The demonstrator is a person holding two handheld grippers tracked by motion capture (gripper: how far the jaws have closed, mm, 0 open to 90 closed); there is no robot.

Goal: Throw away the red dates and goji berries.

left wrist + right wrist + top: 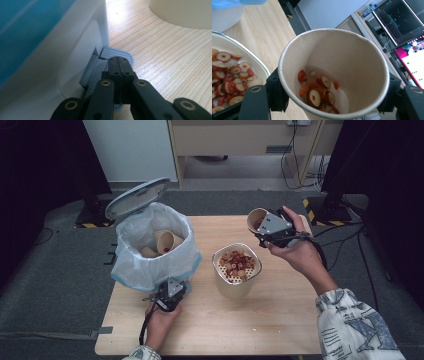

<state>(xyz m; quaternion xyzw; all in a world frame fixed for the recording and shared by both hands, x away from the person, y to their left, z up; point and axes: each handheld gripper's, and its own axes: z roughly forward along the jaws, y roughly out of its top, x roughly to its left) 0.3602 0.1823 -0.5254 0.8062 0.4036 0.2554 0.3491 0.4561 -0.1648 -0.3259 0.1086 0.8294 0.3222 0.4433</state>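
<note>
Paper cup (334, 75) sits clamped between the jaws of the right gripper (272, 231), held up over the far right part of the table (280, 320), tilted with its mouth toward the strainer bowl (237, 267). Some red date slices (319, 91) lie in the cup bottom; many more are piled in the strainer bowl near the table's middle. Left gripper (119, 67) has its jaws pressed together with nothing between them, tips down on the grey pedal (113, 53) of the pedal bin (152, 245) at the far left corner. Lid (136, 197) stands up; used cups (165, 242) lie inside the white liner bag (185, 262).

Risks, as judged:
- cup is soft paper, so too hard a squeeze could crush it and let it slip
- tipping from this height and off to one side may scatter slices onto the wood beside the bowl
- if the left tips slide off the small pedal, the lid probably drops shut before the cup gets to the bin
- pushing the pedal sideways might shove the light bin toward the table edge
</note>
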